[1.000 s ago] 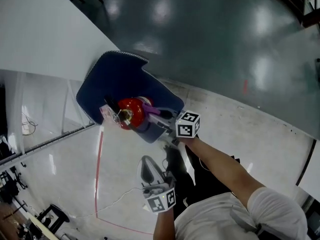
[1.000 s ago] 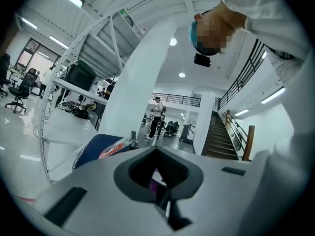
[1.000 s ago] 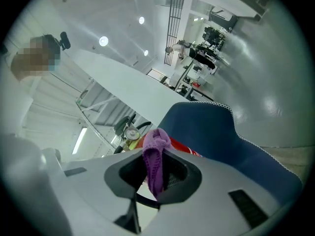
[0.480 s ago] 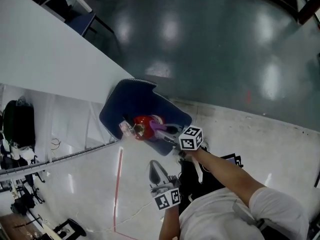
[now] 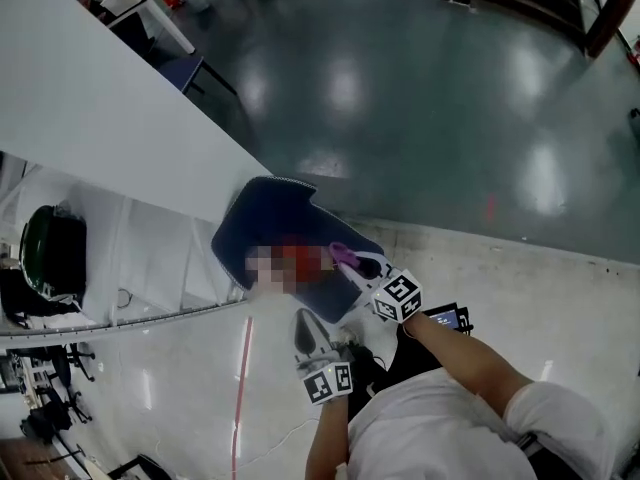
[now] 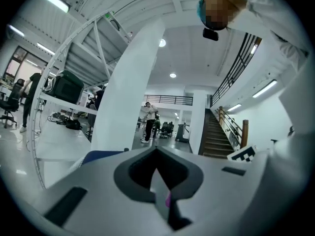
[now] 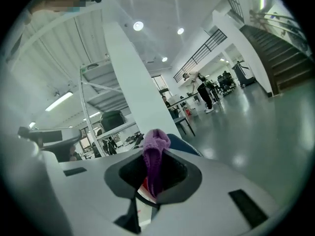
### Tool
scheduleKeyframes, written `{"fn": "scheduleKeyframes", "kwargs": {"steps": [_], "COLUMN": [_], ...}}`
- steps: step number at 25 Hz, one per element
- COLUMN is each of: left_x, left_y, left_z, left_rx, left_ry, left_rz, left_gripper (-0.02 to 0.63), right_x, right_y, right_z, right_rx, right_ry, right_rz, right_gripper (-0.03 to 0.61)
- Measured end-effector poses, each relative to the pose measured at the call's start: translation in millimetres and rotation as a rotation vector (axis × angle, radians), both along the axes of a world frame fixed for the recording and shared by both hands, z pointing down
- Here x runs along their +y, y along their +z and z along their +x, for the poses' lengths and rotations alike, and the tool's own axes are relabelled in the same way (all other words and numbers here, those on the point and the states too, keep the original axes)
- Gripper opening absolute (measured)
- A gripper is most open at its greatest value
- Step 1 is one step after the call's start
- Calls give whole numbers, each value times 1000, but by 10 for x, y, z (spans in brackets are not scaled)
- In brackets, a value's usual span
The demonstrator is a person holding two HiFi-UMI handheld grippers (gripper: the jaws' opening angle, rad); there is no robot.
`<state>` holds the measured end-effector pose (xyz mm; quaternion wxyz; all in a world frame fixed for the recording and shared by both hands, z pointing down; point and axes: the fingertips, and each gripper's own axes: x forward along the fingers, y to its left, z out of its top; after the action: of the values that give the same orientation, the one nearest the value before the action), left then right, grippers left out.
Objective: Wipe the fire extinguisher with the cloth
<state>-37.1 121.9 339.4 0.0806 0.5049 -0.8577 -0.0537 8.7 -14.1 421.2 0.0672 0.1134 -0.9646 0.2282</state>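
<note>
Two jaws of the right gripper (image 7: 155, 178) are pinching a purple knitted cloth (image 7: 156, 146) just beside the red fire extinguisher (image 5: 303, 258), which is sitting on a dark blue padded mat (image 5: 265, 218) on the pale floor (image 5: 500, 268). The left gripper (image 6: 157, 181) is hanging nearer the person (image 5: 440, 428), jaws pressed together, gripping nothing.

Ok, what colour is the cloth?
Purple. The cloth shows best in the right gripper view, pinched between the jaws.
</note>
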Motion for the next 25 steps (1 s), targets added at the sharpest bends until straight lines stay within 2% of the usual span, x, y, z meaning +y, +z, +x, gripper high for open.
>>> {"fn": "scheduleKeyframes", "kwargs": {"steps": [5,8,12,17,25], "left_x": [-32,-19,37,27,140], "left_y": [178,207,306,628,1058], "left_z": [-187,-330,-395,-442,-551], "left_rx": [-2,4,13,71,96], "left_ry": [150,257,413,436,432], "left_rz": [1,10,-24,-53,-84], "left_gripper": [5,5,6,5,5], "right_x": [104,168,405,589,727], "right_y": [359,590,1050,1754,2919], "right_z": [45,140,281,260,-37], "right_rx": [39,56,90,118,161], "right_ry": [120,260,443,543,559], "right_rz": [-23,-56,-142,-278,-407], "right_gripper": [58,58,58,58,58]}}
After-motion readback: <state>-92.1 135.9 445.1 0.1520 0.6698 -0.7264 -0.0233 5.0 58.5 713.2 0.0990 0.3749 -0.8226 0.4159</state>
